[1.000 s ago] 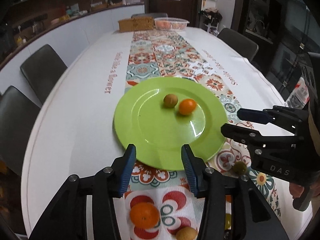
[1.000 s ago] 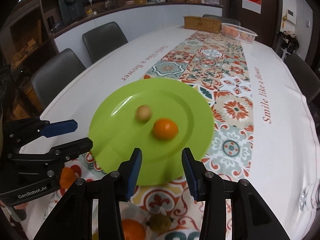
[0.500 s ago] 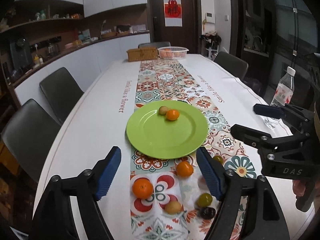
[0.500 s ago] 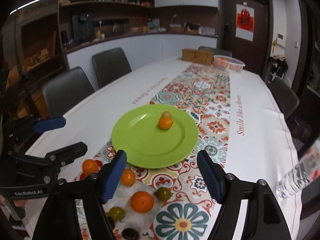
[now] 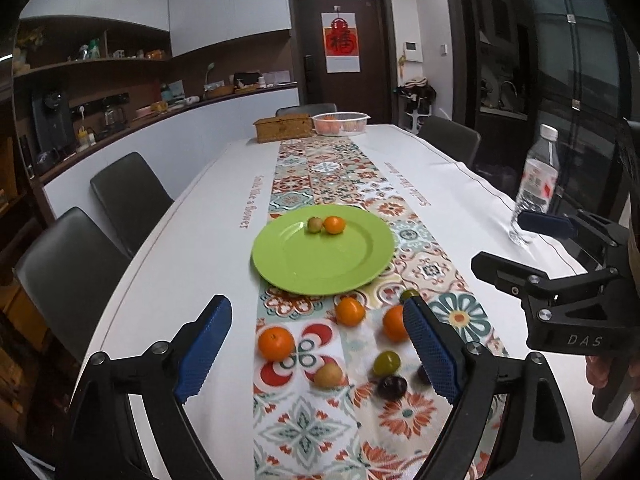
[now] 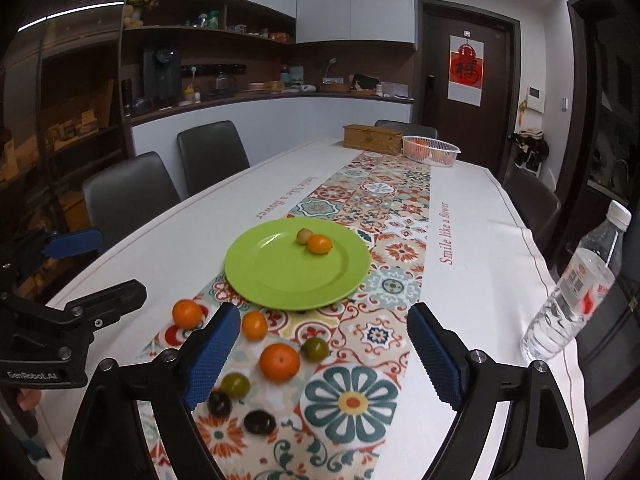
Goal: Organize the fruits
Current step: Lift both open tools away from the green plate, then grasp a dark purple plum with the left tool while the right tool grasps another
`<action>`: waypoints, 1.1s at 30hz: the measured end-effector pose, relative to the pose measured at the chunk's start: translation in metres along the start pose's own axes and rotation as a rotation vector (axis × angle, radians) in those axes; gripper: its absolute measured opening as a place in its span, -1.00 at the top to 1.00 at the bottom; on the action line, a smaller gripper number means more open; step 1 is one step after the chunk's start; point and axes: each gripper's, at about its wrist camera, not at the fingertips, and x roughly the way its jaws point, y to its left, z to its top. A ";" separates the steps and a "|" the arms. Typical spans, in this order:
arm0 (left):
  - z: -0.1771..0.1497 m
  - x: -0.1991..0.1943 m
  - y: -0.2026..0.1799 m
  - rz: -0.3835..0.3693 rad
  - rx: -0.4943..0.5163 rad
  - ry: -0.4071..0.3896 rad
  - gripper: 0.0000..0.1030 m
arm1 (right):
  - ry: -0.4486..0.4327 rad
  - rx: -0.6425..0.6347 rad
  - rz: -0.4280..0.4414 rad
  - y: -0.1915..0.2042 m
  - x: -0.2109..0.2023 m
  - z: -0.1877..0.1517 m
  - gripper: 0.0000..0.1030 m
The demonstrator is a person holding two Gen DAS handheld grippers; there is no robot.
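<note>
Green plate [image 5: 320, 264] sits mid-bench on the patterned runner [image 5: 316, 432]; everything else placed relative to it. On the plate, far edge: one small orange fruit [image 5: 334, 224] touching a small tan-green fruit [image 5: 315, 224]. Rest of the fruit lies loose on the runner, near side of the plate: big orange [image 5: 275, 343] nearest the left gripper, two smaller oranges [image 5: 350, 311] [image 5: 394, 322] just off the plate rim, a tan fruit [image 5: 328, 374], a green one [image 5: 386, 362], a dark plum [image 5: 392, 387], and another green fruit [image 6: 315, 349] close to the plate's right near edge.

Left gripper [image 5: 320, 352] held above the loose fruit, near side of the plate, fingers [image 5: 202, 344] spread wide, nothing between them. Right gripper [image 6: 322, 354] likewise on the near side of the plate, over the fruit, fingers [image 6: 434, 356] wide apart, empty.

Water bottle [image 6: 576, 292] stands well to the right of the plate near the bench [image 5: 192, 248] edge. Far beyond the plate, at the bench end: wooden box [image 5: 283, 128] and a white basket [image 5: 340, 123] with orange fruit inside, side by side. Dark chairs [image 5: 128, 196] to the left of the plate.
</note>
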 end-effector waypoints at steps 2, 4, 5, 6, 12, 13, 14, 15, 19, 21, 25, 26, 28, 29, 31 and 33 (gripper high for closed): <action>-0.007 -0.004 -0.004 0.000 0.014 -0.007 -0.70 | -0.003 -0.005 0.002 0.003 -0.005 -0.005 -0.67; -0.013 -0.008 -0.008 0.003 0.033 -0.015 -0.70 | -0.015 -0.019 0.004 0.006 -0.012 -0.012 -0.67; -0.016 -0.009 -0.009 0.002 0.039 -0.019 -0.70 | -0.018 -0.028 0.003 0.008 -0.015 -0.014 -0.67; -0.018 -0.010 -0.009 0.000 0.044 -0.024 -0.70 | -0.021 -0.038 0.003 0.009 -0.017 -0.017 -0.67; -0.029 -0.020 -0.014 -0.013 0.086 -0.066 -0.60 | -0.034 -0.117 -0.004 0.022 -0.028 -0.027 -0.67; -0.031 -0.022 -0.014 -0.019 0.095 -0.073 -0.58 | -0.037 -0.131 -0.006 0.024 -0.030 -0.029 -0.67; -0.033 -0.023 -0.015 -0.026 0.103 -0.075 -0.58 | -0.038 -0.140 -0.006 0.025 -0.031 -0.030 -0.67; -0.034 -0.023 -0.015 -0.031 0.109 -0.075 -0.58 | -0.039 -0.152 -0.006 0.027 -0.032 -0.031 -0.67; -0.040 -0.021 -0.020 -0.064 0.137 -0.064 -0.49 | -0.027 -0.195 0.003 0.033 -0.033 -0.037 -0.67; -0.044 -0.018 -0.022 -0.084 0.151 -0.055 -0.43 | -0.015 -0.215 0.012 0.036 -0.031 -0.040 -0.67; -0.051 -0.010 -0.027 -0.127 0.175 -0.027 -0.24 | 0.010 -0.251 0.028 0.038 -0.025 -0.048 -0.65; -0.052 -0.008 -0.028 -0.135 0.179 -0.020 -0.19 | 0.017 -0.260 0.032 0.039 -0.023 -0.051 -0.64; -0.056 0.000 -0.030 -0.156 0.188 0.000 -0.13 | 0.036 -0.273 0.043 0.039 -0.017 -0.055 -0.56; -0.057 0.002 -0.030 -0.164 0.192 0.009 -0.11 | 0.046 -0.278 0.047 0.039 -0.015 -0.057 -0.53; -0.060 0.009 -0.031 -0.176 0.198 0.028 -0.07 | 0.071 -0.286 0.059 0.040 -0.008 -0.061 -0.39; -0.062 0.016 -0.031 -0.193 0.201 0.049 -0.02 | 0.094 -0.295 0.072 0.041 -0.002 -0.064 -0.33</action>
